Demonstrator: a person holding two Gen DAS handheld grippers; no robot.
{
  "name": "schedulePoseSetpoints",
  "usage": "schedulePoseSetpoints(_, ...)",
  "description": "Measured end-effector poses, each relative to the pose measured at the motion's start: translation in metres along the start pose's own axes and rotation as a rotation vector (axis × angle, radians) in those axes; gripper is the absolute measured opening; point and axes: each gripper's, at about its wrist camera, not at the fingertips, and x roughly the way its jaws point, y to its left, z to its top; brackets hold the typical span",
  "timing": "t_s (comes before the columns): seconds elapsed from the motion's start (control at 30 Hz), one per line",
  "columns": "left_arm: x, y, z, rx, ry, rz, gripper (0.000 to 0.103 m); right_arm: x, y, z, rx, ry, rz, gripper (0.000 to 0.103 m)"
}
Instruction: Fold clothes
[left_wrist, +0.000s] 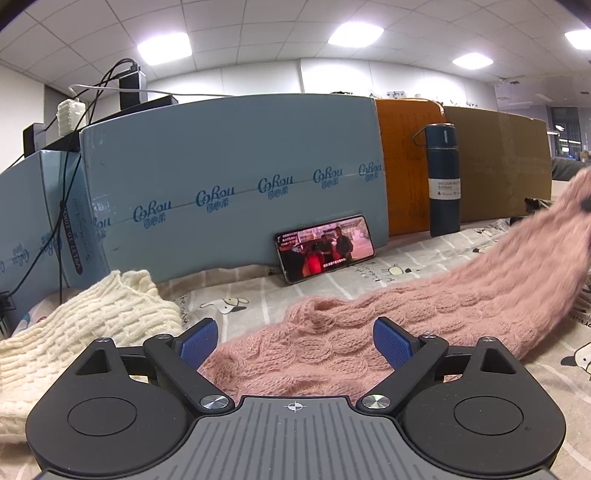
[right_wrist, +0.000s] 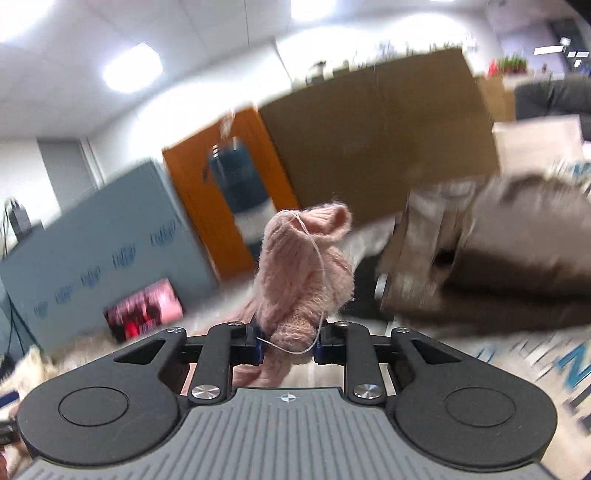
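While the right gripper clamps the pink knit sweater lying on the cartoon-print sheet, the left gripper gapes empty; boxes read "CoRou", flask "VACUUM BOTTLE 500ml".

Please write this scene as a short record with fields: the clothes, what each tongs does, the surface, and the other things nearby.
garment in work: pink knit, lying on the sheet, one end lifted to the right
left tongs: open, above the pink knit, gripping nothing
right tongs: shut on an end of the pink knit
other garment: cream knit, left side, untouched
surface: cartoon-print sheet
nearby: phone leaning on blue box, playing video; dark flask upright
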Motion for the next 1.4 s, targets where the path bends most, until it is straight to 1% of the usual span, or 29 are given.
schedulePoseSetpoints(0.07,-0.003,-0.001,0.001,0.003,-0.014,-0.006,0.093,-0.007,-0.001,0.008,-0.015,-0.029,-0.032,0.020)
schedulePoseSetpoints(0.13,-0.005,0.000,0.002,0.001,-0.025,-0.008,0.093,-0.005,-0.005,0.013,-0.036,-0.034,-0.095,0.020)
schedulePoseSetpoints(0.2,-0.007,0.000,0.002,-0.005,-0.034,-0.008,0.093,0.004,-0.006,0.015,-0.088,-0.002,-0.174,0.020)
schedulePoseSetpoints(0.27,-0.008,0.000,0.003,-0.009,-0.039,-0.009,0.093,0.011,0.002,0.010,-0.154,0.024,-0.208,0.021)
schedulePoseSetpoints(0.3,-0.008,0.000,0.003,-0.009,-0.039,-0.009,0.093,0.013,0.010,0.007,-0.188,0.027,-0.195,0.021)
schedulePoseSetpoints(0.4,-0.008,-0.001,0.003,-0.008,-0.038,-0.012,0.093,0.018,0.035,-0.001,-0.254,0.050,-0.105,0.023)
schedulePoseSetpoints(0.5,-0.009,0.000,0.003,-0.010,-0.040,-0.015,0.093,0.032,0.055,-0.006,-0.255,0.114,-0.010,0.024)
schedulePoseSetpoints(0.63,-0.009,0.000,0.003,-0.015,-0.040,-0.020,0.093,0.048,0.083,-0.022,-0.280,0.191,0.068,0.029)
schedulePoseSetpoints(0.67,-0.009,0.000,0.003,-0.015,-0.040,-0.021,0.093,0.052,0.090,-0.026,-0.286,0.212,0.084,0.033)
schedulePoseSetpoints(0.7,-0.010,0.000,0.003,-0.016,-0.041,-0.022,0.093,0.056,0.098,-0.030,-0.290,0.229,0.100,0.043)
schedulePoseSetpoints(0.73,-0.010,0.000,0.003,-0.016,-0.042,-0.023,0.094,0.056,0.103,-0.032,-0.290,0.240,0.122,0.050)
schedulePoseSetpoints(0.77,-0.010,0.000,0.003,-0.017,-0.042,-0.023,0.094,0.055,0.107,-0.035,-0.285,0.243,0.145,0.062)
schedulePoseSetpoints(0.8,-0.010,0.001,0.003,-0.018,-0.042,-0.023,0.094,0.055,0.112,-0.037,-0.279,0.247,0.169,0.072)
schedulePoseSetpoints(0.87,-0.010,0.001,0.003,-0.022,-0.043,-0.024,0.094,0.051,0.116,-0.036,-0.241,0.239,0.222,0.082)
schedulePoseSetpoints(0.9,-0.011,0.001,0.003,-0.024,-0.044,-0.025,0.094,0.048,0.115,-0.035,-0.210,0.231,0.249,0.084)
schedulePoseSetpoints(1.03,-0.010,0.001,0.003,-0.023,-0.040,-0.029,0.094,0.040,0.107,-0.039,-0.075,0.232,0.346,0.086)
schedulePoseSetpoints(1.1,-0.009,0.000,0.002,-0.020,-0.035,-0.031,0.094,0.050,0.108,-0.048,-0.068,0.289,0.364,0.086)
schedulePoseSetpoints(1.2,-0.008,-0.001,0.001,-0.017,-0.026,-0.031,0.094,0.068,0.110,-0.062,-0.069,0.369,0.368,0.086)
schedulePoseSetpoints(1.27,-0.006,0.000,0.000,-0.020,-0.019,-0.028,0.094,0.066,0.112,-0.065,-0.081,0.361,0.373,0.086)
schedulePoseSetpoints(1.3,-0.006,0.000,0.000,-0.022,-0.016,-0.026,0.094,0.064,0.110,-0.062,-0.068,0.354,0.390,0.086)
schedulePoseSetpoints(1.37,-0.006,0.001,0.000,-0.028,-0.013,-0.025,0.094,0.057,0.100,-0.053,0.000,0.308,0.439,0.086)
schedulePoseSetpoints(1.4,-0.006,0.001,0.000,-0.030,-0.014,-0.024,0.094,0.052,0.093,-0.048,0.029,0.273,0.448,0.086)
